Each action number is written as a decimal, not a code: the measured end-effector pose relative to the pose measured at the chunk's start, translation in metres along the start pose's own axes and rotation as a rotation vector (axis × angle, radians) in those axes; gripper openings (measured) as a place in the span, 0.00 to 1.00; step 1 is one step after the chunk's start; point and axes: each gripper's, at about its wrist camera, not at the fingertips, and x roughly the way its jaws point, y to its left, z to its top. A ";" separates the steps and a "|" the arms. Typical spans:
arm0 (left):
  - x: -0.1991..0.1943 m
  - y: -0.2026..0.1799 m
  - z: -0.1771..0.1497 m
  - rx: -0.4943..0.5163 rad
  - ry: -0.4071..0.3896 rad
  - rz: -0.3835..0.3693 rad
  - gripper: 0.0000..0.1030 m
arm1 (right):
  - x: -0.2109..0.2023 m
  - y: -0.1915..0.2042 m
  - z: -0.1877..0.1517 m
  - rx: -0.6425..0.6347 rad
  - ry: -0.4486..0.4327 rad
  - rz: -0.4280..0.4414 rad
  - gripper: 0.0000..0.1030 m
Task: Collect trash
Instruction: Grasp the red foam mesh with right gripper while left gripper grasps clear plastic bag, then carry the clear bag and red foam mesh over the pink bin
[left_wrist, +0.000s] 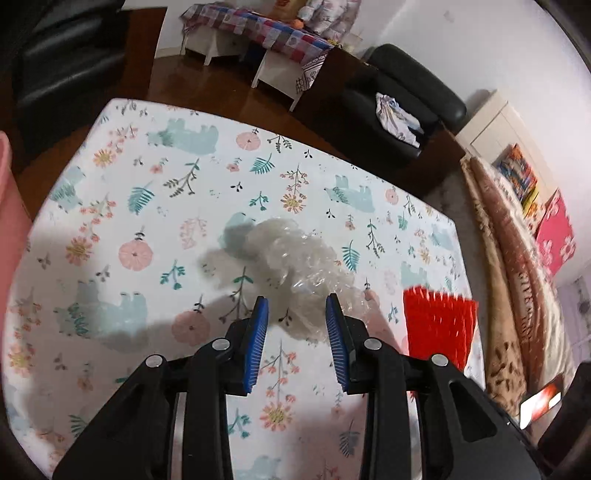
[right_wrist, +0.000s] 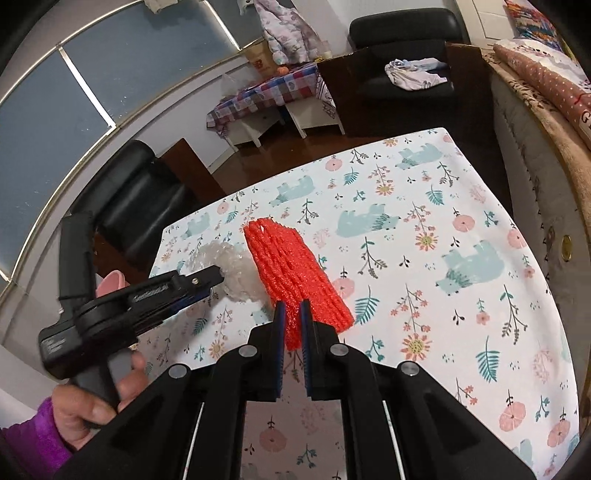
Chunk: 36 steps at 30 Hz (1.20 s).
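A crumpled clear plastic wrap (left_wrist: 295, 266) lies on the floral tablecloth (left_wrist: 147, 206). My left gripper (left_wrist: 297, 306) is open, its blue pads on either side of the wrap's near end, just above the table. In the right wrist view the wrap (right_wrist: 229, 269) shows next to the left gripper (right_wrist: 218, 278). My right gripper (right_wrist: 290, 308) is shut on a red foam net sleeve (right_wrist: 291, 266) and holds it over the table. The sleeve also shows at the right in the left wrist view (left_wrist: 437, 325).
A pink container (left_wrist: 9, 221) stands at the table's left edge. Black chairs (right_wrist: 140, 206) stand beyond the table. A bed with blankets (left_wrist: 517, 280) runs along the right side. A low table with a checked cloth (right_wrist: 266, 92) stands at the back.
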 end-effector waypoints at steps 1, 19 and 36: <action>0.001 -0.001 0.001 0.000 -0.006 -0.004 0.31 | 0.000 -0.001 -0.001 0.004 0.006 -0.001 0.09; -0.028 -0.006 0.004 0.152 -0.113 -0.019 0.10 | -0.007 0.004 -0.006 -0.060 0.024 0.023 0.53; -0.085 0.003 -0.017 0.277 -0.185 0.001 0.10 | 0.057 0.023 -0.023 -0.009 0.230 0.188 0.27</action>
